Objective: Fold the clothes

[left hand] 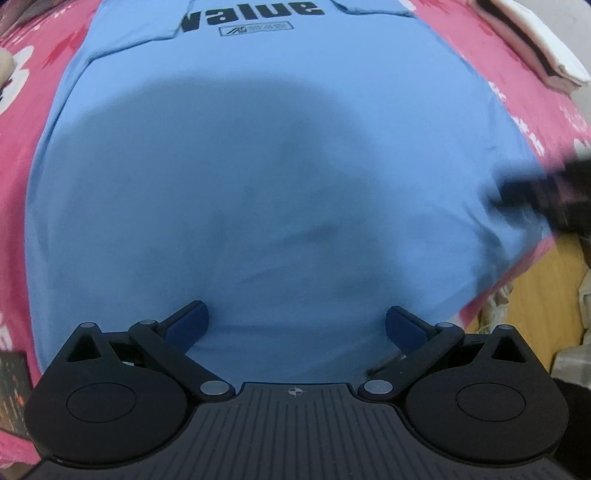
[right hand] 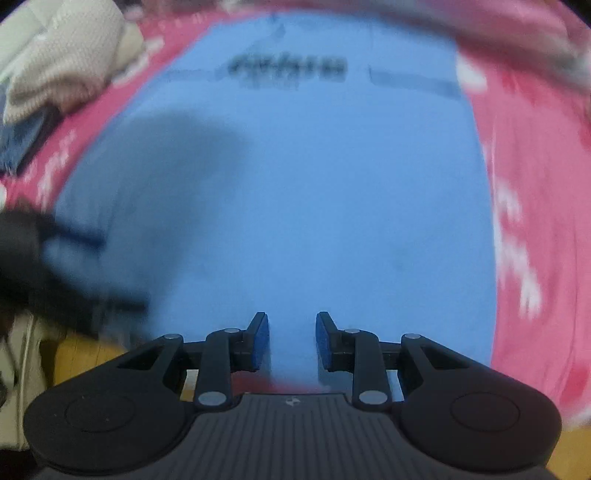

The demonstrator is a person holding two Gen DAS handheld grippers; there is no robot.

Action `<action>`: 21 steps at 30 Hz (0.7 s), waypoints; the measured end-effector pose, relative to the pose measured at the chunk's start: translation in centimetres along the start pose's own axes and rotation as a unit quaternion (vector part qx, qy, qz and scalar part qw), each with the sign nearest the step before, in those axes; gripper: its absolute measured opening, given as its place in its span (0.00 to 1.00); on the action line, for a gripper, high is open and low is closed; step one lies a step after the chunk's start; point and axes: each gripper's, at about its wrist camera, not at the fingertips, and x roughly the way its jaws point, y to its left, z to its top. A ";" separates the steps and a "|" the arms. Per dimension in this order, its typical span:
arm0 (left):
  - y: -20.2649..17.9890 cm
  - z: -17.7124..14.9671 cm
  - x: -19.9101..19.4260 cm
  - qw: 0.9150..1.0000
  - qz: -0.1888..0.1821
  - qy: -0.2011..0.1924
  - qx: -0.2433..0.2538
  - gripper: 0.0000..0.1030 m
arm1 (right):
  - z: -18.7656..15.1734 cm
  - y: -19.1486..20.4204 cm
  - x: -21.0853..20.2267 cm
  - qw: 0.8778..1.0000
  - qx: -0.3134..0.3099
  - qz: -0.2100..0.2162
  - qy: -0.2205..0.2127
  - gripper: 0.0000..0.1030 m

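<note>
Left claw (left hand: pixel 296 325): jaws spread wide, nothing between them, hovering above the near hem area of the light blue T-shirt (left hand: pixel 258 166). Right claw (right hand: pixel 291 341): jaws partly parted with a narrow gap, nothing gripped, also over the hem end; its view is heavily blurred.

The T-shirt lies flat on a pink patterned bedspread (left hand: pixel 22 122), printed side up, black lettering (left hand: pixel 255 16) at the far end, both sleeves apparently already turned inward. Its near right corner sits close to the bed's edge, with a wooden floor (left hand: pixel 535 291) below.

Risks, as judged:
1. The 2 claws may seize the hem at uneven positions, skewing the fold.
2. A claw may pinch the bedspread along with the shirt, dragging both.
3. Gripping only 1 fabric layer would let the tucked sleeves fall open on lifting.
4. The corner near the edge could slide off the bed.

Containers: none visible. Folded pale garments (right hand: pixel 70 55) lie beside the shirt.
</note>
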 end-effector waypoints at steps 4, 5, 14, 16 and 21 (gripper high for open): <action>0.0 -0.5 -0.1 1.000 0.002 0.003 0.015 1.00 | 3.3 1.5 4.3 1.000 0.002 0.013 -0.010 0.29; 0.0 -0.5 -0.1 1.000 0.000 0.003 0.019 1.00 | 2.5 1.9 4.7 1.000 0.003 0.012 0.001 0.29; 0.2 -2.5 -0.7 1.000 0.005 -0.002 0.005 1.00 | -2.9 5.1 -0.8 0.995 -0.058 0.048 0.065 0.29; 0.3 -2.7 -1.1 1.000 0.004 -0.003 -0.001 1.00 | -0.1 5.9 0.2 0.996 -0.064 0.052 0.021 0.29; 2.0 -3.0 -2.3 0.999 0.021 -0.010 -0.045 1.00 | 3.7 9.1 4.8 0.994 -0.078 0.080 -0.008 0.29</action>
